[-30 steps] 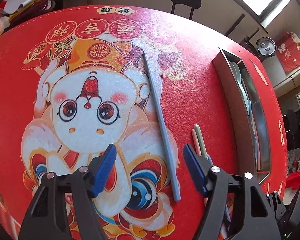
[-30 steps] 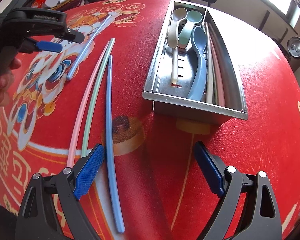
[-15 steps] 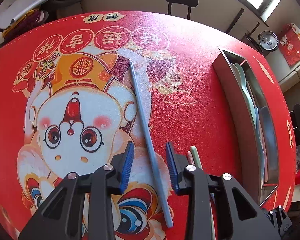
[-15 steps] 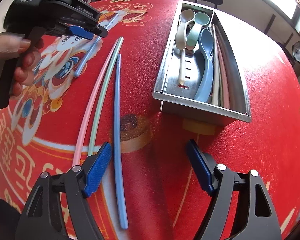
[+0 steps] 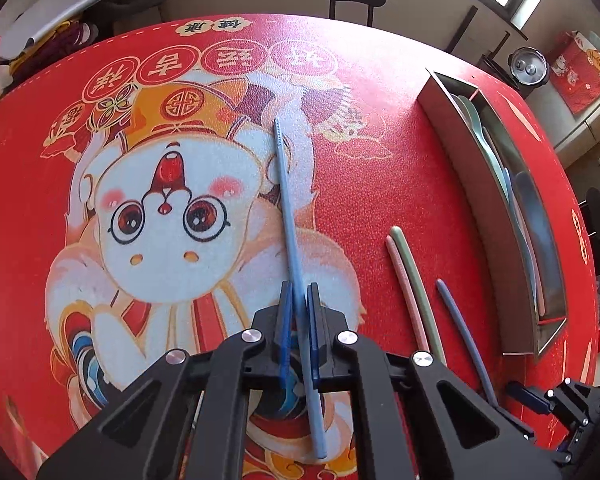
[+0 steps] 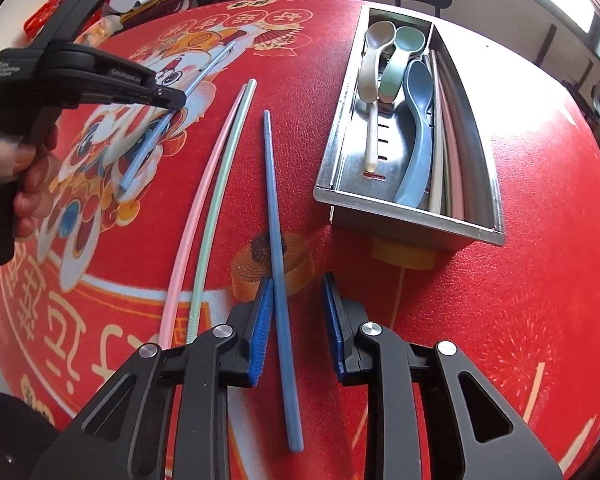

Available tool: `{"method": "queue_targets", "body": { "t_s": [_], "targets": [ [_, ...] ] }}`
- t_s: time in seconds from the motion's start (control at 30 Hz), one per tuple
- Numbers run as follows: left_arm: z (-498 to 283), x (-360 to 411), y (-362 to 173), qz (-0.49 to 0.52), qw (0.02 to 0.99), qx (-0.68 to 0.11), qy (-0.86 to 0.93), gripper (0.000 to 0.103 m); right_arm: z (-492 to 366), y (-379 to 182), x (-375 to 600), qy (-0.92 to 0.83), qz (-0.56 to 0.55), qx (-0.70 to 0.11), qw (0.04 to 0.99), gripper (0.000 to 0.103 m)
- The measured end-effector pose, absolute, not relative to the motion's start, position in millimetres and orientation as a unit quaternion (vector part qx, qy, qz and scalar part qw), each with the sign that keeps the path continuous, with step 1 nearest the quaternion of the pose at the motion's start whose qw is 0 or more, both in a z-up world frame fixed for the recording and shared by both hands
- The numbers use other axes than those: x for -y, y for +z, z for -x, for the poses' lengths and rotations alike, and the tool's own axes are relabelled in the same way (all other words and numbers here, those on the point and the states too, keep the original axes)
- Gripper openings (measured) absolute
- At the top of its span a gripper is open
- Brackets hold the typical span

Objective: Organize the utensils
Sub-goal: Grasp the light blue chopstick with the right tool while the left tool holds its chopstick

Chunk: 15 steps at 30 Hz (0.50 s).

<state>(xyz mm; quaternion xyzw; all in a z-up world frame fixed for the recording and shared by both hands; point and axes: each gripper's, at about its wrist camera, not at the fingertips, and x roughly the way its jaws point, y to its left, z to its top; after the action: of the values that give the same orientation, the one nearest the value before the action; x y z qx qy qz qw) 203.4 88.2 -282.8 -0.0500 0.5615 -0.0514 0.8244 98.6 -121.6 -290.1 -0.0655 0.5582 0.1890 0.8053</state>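
Left wrist view: the left tool [image 5: 298, 300] is clenched on a light blue chopstick [image 5: 288, 216], whose free length runs toward 12 o'clock over the cartoon print on the red tabletop [image 5: 380, 160]. At 3 o'clock lie a pink chopstick [image 5: 404, 288], a green chopstick [image 5: 416, 284] and a dark blue chopstick [image 5: 460, 328]; the steel tray [image 5: 480, 184] sits beyond them.

Right wrist view: the right tool [image 6: 296, 300], its jaws having just been closing, straddles the dark blue chopstick [image 6: 274, 216]. The left pad touches it, the right pad stands apart. The tray [image 6: 412, 204] at 1 o'clock holds spoons [image 6: 416, 120] and chopsticks.
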Motion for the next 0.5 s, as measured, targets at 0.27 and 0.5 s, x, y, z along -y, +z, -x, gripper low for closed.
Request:
{"method": "queue_targets", "body": {
  "t_s": [0.27,0.5],
  "targets": [
    [-163.0,-92.4,-283.3,0.066,0.819,-0.567,-0.060,0.007,-97.5,-290.0,121.9,0.191,0.064,-0.562,0.802,0.017],
    [-134.2,-97.1,-282.8,0.102,0.812,-0.572,-0.058,0.007,-99.0,-289.5,117.8,0.193,0.078,-0.568,0.796,0.017]
  ]
}}
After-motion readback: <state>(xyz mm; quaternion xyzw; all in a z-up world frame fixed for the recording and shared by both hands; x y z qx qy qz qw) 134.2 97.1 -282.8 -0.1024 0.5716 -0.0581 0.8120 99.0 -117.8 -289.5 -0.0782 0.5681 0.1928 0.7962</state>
